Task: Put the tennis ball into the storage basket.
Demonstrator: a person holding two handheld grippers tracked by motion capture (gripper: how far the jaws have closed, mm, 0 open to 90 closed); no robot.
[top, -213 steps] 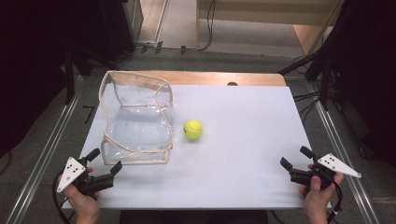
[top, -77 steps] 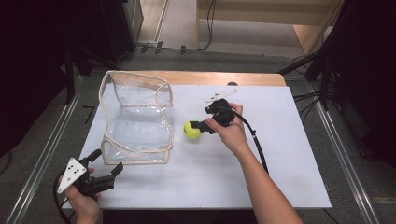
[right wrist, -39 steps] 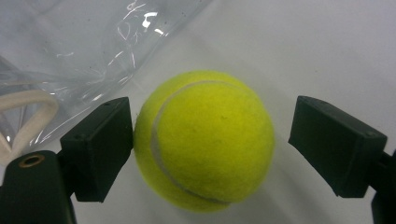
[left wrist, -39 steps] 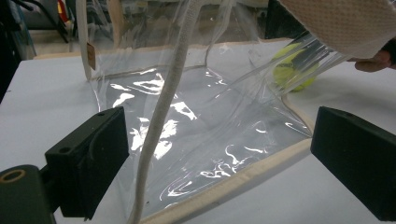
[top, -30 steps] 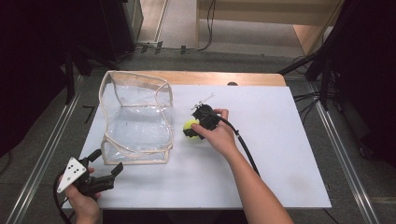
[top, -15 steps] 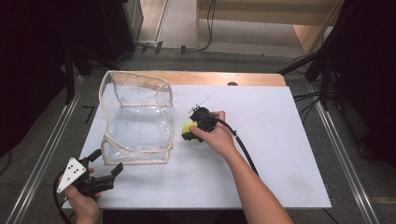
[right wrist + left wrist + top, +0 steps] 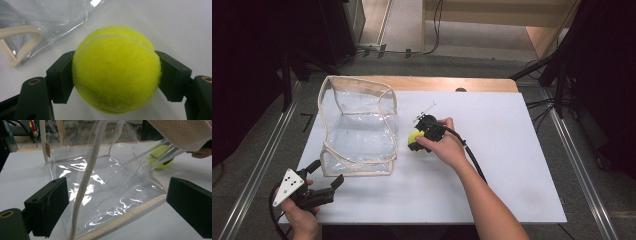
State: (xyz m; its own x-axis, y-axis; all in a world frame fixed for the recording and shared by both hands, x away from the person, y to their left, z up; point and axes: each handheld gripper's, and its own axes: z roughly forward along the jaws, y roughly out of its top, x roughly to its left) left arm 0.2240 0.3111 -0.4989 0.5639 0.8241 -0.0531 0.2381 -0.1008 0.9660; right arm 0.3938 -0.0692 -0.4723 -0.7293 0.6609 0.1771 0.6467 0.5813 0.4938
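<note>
A yellow tennis ball (image 7: pixel 116 68) sits between the two black jaws of my right gripper (image 7: pixel 416 140), which is shut on it from both sides just right of the clear bag. The ball (image 7: pixel 414 136) is partly hidden under the hand in the high view. The clear plastic bag (image 7: pixel 358 127) with beige trim stands open on the white table. My left gripper (image 7: pixel 326 179) rests open near the table's front left corner, pointing at the bag's front edge (image 7: pixel 120 220). Through the bag, the left gripper view catches the ball (image 7: pixel 160 157) farther off.
The white table top (image 7: pixel 507 150) extends to the right and front of the ball. A wooden strip (image 7: pixel 447 84) runs along the far edge. Black stands and cables (image 7: pixel 557 100) sit beyond the right edge, and a metal rail (image 7: pixel 262 160) lines the left.
The right gripper reached in from the front right to the ball, drew close around it and has shut on it. The left gripper stayed where it was.
</note>
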